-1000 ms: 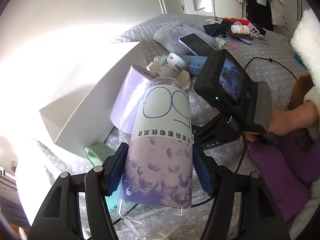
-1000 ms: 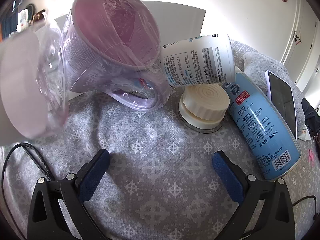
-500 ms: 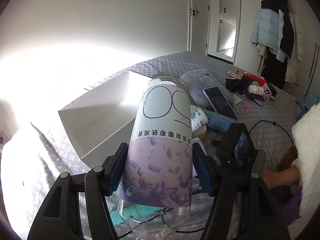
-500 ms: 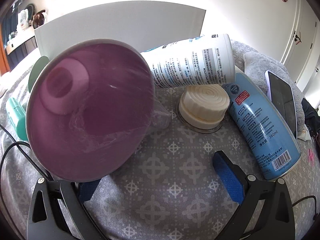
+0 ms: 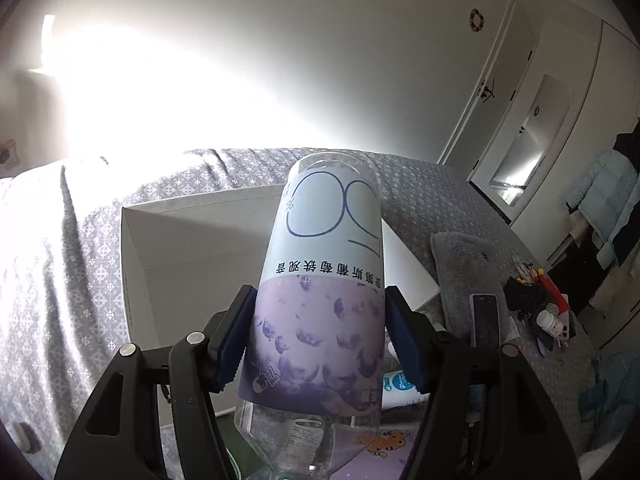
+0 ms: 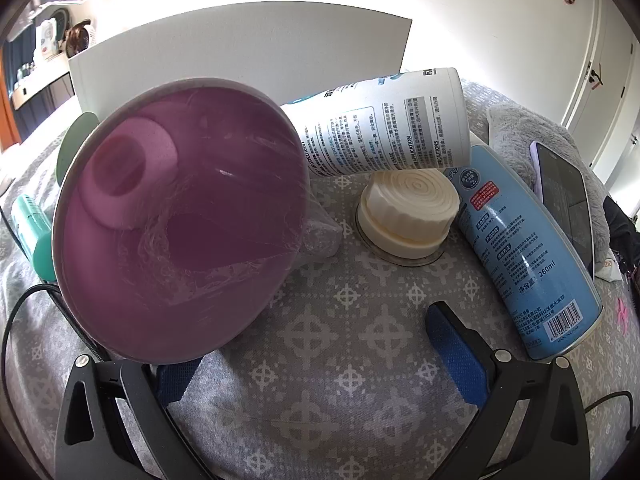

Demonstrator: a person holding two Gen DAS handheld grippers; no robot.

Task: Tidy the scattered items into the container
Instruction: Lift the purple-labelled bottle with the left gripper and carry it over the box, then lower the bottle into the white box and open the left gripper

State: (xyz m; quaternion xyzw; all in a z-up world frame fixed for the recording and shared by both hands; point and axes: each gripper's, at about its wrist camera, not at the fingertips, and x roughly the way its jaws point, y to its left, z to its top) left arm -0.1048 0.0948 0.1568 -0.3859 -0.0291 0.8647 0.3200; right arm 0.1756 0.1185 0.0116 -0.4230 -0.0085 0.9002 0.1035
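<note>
Two blue pads of the left gripper were seen pressed against the sides of a clear plastic cup, one on each flank of its purple-printed lower band. The cup was held upside down between the jaws, its closed base pointing away from the camera and its open rim nearest the lens. Beyond the cup, and partly hidden by it, a white box was seen with its open interior exposed, resting on a grey patterned bedspread. To the right of the box, a grey plush towel and a phone were visible.

In the right wrist view, the right gripper was seen with its jaws spread wide and nothing clasped; only its right pad was fully exposed. A purple wrapped tub was seen lying in front of the box's outer wall, overlapping the left jaw without being gripped. Right of the tub and just in front of the box, a white bottle was seen lying on its side above a cream ribbed lid. A blue spray can was seen lying further right, and a teal object at the far left.
</note>
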